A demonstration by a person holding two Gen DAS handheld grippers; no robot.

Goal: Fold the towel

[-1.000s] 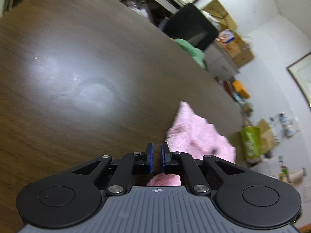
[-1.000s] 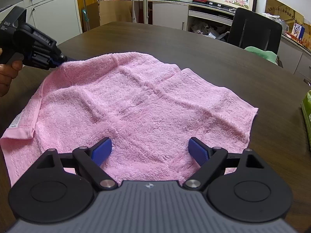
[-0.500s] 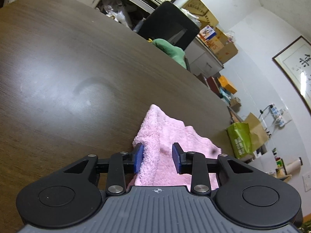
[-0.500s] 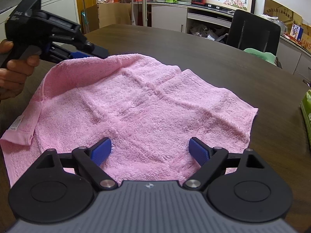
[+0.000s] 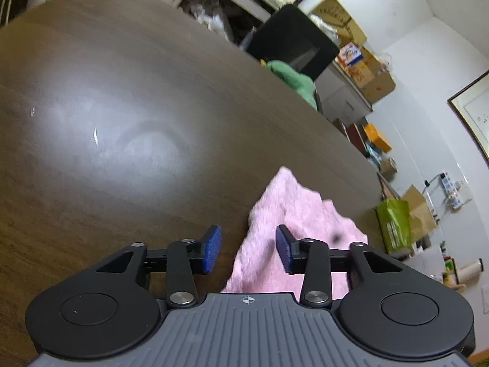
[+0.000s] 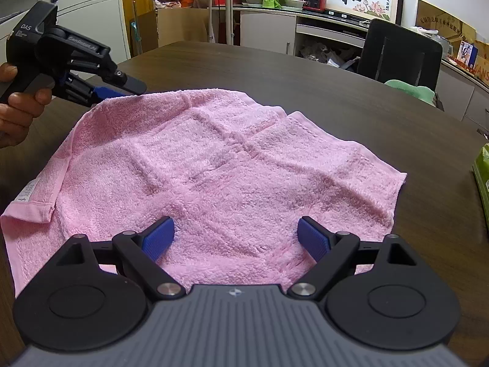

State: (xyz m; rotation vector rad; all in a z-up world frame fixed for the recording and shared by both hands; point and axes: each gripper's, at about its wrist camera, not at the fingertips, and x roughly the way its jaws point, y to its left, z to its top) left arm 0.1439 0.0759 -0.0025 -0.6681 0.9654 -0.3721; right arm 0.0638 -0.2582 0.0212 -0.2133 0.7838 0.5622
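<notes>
A pink towel (image 6: 229,168) lies spread, with creases, on the dark wooden table (image 6: 336,91). My right gripper (image 6: 237,232) hovers open over the towel's near edge, its blue pads wide apart and touching nothing. My left gripper (image 6: 122,90), held by a hand (image 6: 18,107), sits at the towel's far left corner. In the left wrist view that gripper (image 5: 247,244) has its jaws opening. The towel's corner (image 5: 305,211) reaches in between them near the right pad, and neither pad presses on it.
A black chair (image 6: 397,52) with a green cloth (image 6: 409,90) on it stands at the table's far side. A green bag (image 6: 483,171) sits at the right edge. Cabinets, boxes and framed pictures line the walls. Bare tabletop (image 5: 122,122) stretches left of the towel.
The left gripper's jaws went from shut to spread apart, letting go of the towel's corner, and it rose a little above that corner. The right gripper and the towel's body stayed put.
</notes>
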